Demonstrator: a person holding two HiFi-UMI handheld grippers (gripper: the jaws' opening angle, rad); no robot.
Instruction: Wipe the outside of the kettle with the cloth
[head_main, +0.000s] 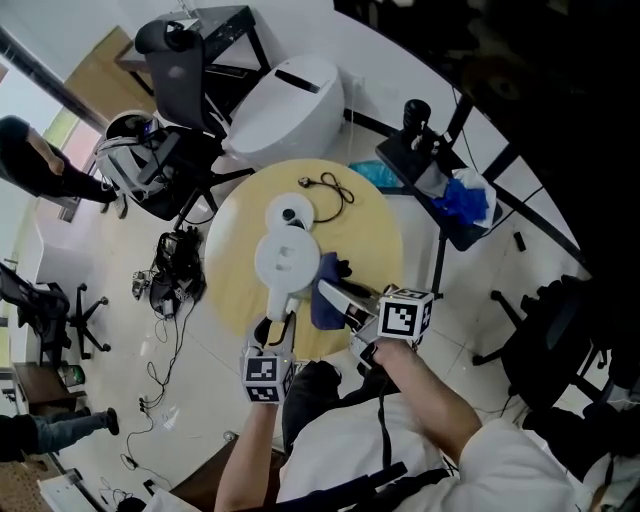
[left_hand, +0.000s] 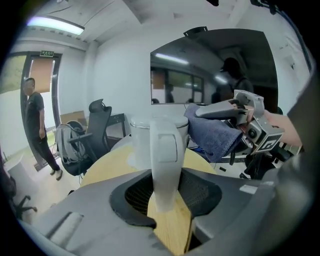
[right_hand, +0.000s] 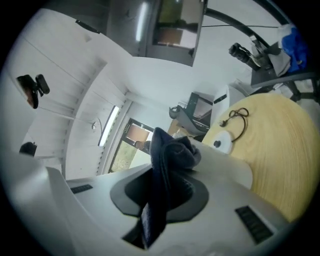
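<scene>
Wooden and round, the table (head_main: 372, 238) carried the white kettle (head_main: 287, 258) near its middle, with the kettle's handle pointing toward the near edge. The left gripper (head_main: 278, 326) came in from the near side, and in the left gripper view its jaws stood narrow, with the handle upright between them and the pads closed against its lower part; bare tabletop showed in the gap below. The right gripper (head_main: 333, 293) reached in from the near right with its jaws clamped on a dark blue cloth (head_main: 327, 292). In the right gripper view the cloth ran down between the pads and bunched into a thick fold past the tips. That fold lay against the right side of the kettle, just beside the lid, and in the left gripper view the cloth (left_hand: 216, 134) hung to the right of the kettle body, apparently touching it, though the exact contact could not be told. Beyond the kettle, toward the far side of the table, sat the round white kettle base (head_main: 290, 212), apart from the kettle, and its dark cord (head_main: 336, 187) lay looped near the far edge. A black office chair (head_main: 178, 68) stood on the floor at the far left, well apart from the table. In the left gripper view a person (left_hand: 37, 131) stood by a doorway at the far left of the room.
</scene>
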